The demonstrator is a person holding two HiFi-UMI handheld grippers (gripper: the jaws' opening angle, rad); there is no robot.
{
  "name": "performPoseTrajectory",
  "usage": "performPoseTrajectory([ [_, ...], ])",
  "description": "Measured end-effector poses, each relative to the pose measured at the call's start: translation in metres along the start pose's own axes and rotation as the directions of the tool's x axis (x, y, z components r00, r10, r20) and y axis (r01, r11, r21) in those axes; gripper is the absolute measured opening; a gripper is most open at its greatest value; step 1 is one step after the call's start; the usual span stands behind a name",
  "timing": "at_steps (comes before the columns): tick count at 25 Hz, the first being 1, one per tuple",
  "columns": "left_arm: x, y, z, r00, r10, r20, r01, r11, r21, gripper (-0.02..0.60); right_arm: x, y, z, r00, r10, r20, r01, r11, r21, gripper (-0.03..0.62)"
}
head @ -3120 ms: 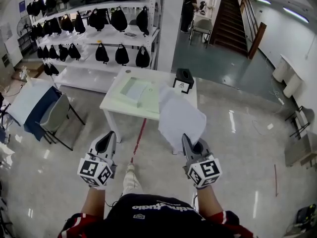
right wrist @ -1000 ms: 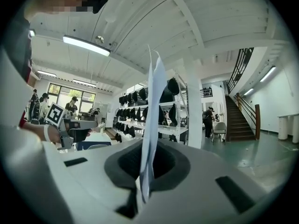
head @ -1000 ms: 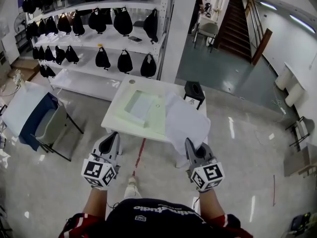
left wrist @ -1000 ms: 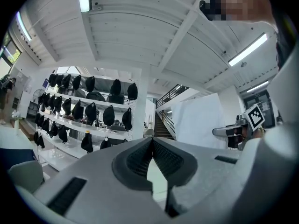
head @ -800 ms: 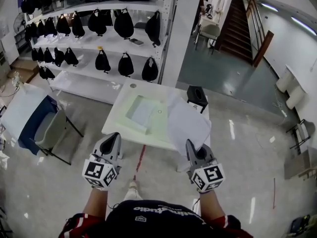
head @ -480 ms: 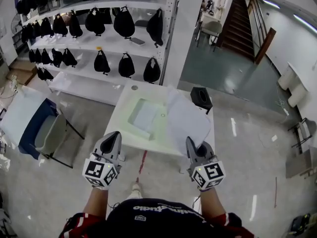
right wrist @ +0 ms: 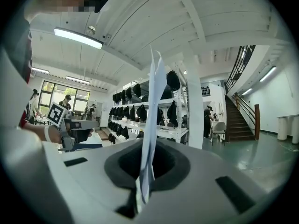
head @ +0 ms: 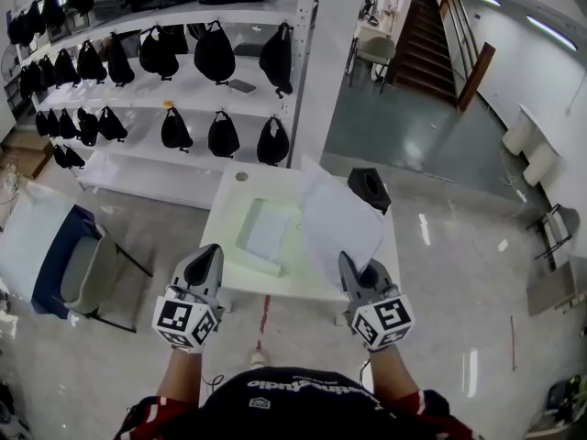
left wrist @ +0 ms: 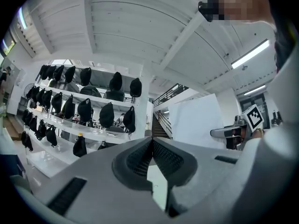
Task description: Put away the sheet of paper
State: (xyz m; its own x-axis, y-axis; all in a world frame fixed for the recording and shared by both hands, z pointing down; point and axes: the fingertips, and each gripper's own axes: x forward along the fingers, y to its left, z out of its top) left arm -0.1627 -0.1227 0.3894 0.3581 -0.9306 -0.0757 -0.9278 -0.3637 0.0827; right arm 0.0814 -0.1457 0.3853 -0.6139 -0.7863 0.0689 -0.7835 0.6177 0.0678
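My right gripper (head: 353, 269) is shut on the bottom edge of a white sheet of paper (head: 337, 218), which stands upright and reaches out over the white table (head: 312, 282). In the right gripper view the sheet of paper (right wrist: 154, 106) rises edge-on from between the jaws of the right gripper (right wrist: 145, 171). My left gripper (head: 204, 264) is level beside it at the table's near edge, shut with nothing in it. In the left gripper view the left gripper (left wrist: 152, 146) has its pads meeting, and the paper (left wrist: 196, 120) shows off to the right.
On the table lie a pale green mat (head: 292, 246) with a shallow white tray (head: 266, 232) and a black box (head: 369, 189) at the far right corner. Behind it stand shelves of black bags (head: 215, 58). A chair (head: 87, 273) is at the left and stairs (head: 440, 26) at the back right.
The table has come closer. Both grippers and the held paper have moved forward from over the floor to the table's near edge. Neither gripper's jaws have changed.
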Motion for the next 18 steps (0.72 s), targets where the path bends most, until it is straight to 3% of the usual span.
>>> performPoseTrajectory([
  [18, 0.015, 0.056, -0.012, 0.999, -0.03, 0.013, 0.03, 0.999, -0.042, 0.005, 0.046, 0.009, 0.002, 0.997, -0.062, -0.041, 0.061, 0.998, -0.021, 0.005],
])
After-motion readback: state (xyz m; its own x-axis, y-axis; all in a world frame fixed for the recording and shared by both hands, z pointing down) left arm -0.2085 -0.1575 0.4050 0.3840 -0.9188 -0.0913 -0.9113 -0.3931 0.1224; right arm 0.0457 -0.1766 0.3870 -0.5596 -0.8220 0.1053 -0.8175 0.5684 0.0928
